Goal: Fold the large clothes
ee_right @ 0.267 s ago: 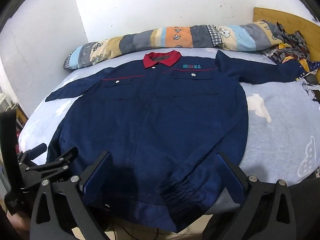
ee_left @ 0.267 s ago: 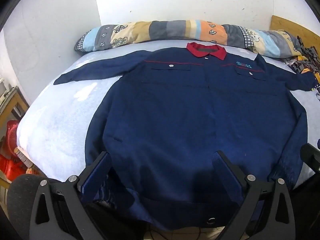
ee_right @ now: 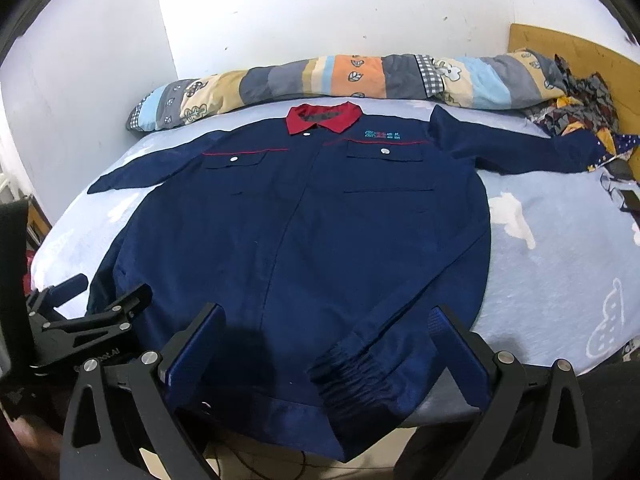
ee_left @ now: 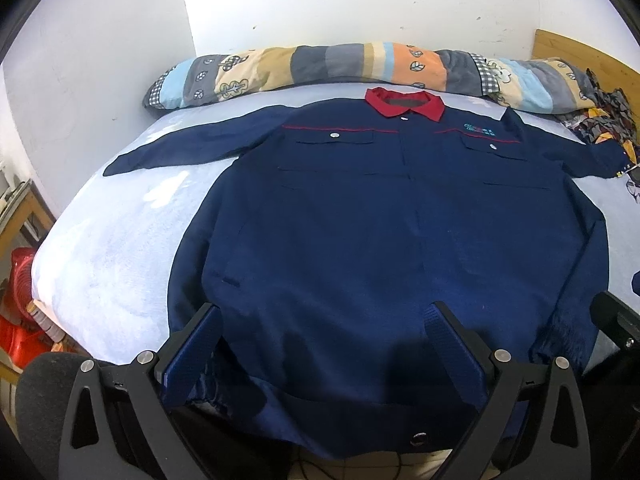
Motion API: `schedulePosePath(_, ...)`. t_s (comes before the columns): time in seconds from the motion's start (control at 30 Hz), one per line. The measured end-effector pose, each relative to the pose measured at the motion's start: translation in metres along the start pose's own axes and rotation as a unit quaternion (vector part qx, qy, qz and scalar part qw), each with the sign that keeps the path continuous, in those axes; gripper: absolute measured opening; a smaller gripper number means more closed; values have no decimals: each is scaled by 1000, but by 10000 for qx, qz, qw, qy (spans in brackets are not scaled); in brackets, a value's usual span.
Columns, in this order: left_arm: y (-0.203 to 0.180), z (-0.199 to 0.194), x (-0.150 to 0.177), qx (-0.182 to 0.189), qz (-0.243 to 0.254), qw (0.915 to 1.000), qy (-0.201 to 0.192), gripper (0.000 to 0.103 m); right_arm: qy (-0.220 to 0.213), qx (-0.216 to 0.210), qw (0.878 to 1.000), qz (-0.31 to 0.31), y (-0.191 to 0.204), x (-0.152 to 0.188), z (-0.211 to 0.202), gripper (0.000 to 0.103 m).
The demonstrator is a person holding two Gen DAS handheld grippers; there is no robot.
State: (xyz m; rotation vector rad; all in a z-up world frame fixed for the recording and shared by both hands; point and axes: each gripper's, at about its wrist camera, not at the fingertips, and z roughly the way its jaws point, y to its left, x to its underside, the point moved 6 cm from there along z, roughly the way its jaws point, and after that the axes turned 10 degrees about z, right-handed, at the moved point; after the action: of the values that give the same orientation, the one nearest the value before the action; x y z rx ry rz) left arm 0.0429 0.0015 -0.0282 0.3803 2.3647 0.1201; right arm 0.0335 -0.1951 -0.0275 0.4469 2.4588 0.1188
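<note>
One navy work jacket (ee_left: pixel 360 240) lies flat, front up, on the light blue bed (ee_left: pixel 112 272). Long axis runs from the hem at the near bed edge to the red collar (ee_left: pixel 404 105), which points at the striped bolster pillow (ee_left: pixel 320 66) by the wall. Sleeves spread out sideways. Left gripper (ee_left: pixel 324 344) and right gripper (ee_right: pixel 328 344) both spread wide above the hem, holding nothing.
</note>
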Motion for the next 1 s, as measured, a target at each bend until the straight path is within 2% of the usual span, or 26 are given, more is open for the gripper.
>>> schedulePosePath(0.4,4,-2,0,-273,76,9991,-309,102,86,13,9999,-60,4,4,1,102)
schedulePosePath(0.6,3,-2,-1,-107,37,9998,-169,102,70,14,10000,-52,3,3,2,102)
schedulePosePath(1.0,4,-2,-1,-72,-7,9999,-136,102,61,118,9999,-87,1,3,6,102)
